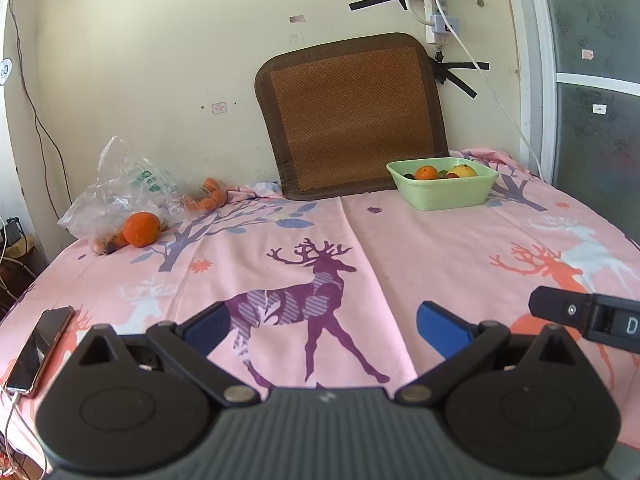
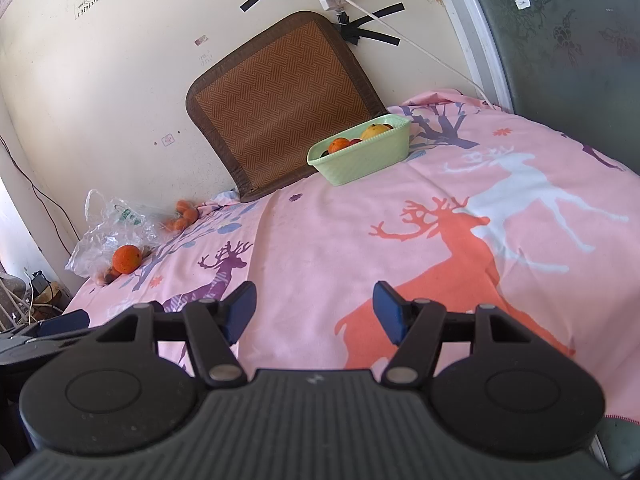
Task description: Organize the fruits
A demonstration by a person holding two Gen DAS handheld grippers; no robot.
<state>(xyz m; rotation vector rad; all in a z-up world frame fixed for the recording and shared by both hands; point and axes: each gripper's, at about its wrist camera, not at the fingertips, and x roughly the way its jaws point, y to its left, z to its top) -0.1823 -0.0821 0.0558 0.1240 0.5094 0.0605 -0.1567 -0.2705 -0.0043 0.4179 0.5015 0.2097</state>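
A green basket (image 1: 444, 194) (image 2: 360, 162) stands at the back of the bed, holding an orange (image 1: 427, 172), a yellow fruit (image 1: 464, 170) and smaller fruits. A loose orange (image 1: 141, 229) (image 2: 126, 259) lies at the back left beside a clear plastic bag (image 1: 120, 188) (image 2: 108, 224). Several small orange fruits (image 1: 208, 200) (image 2: 182, 216) lie near the wall. My left gripper (image 1: 324, 326) is open and empty, low over the sheet. My right gripper (image 2: 314, 310) is open and empty, and part of it (image 1: 588, 316) shows at the right of the left wrist view.
A pink sheet with deer prints (image 1: 360, 248) covers the bed. A brown woven mat (image 1: 352, 116) leans on the wall behind the basket. A phone (image 1: 40, 350) on a cable lies at the left edge. A glass door (image 1: 600, 80) is on the right.
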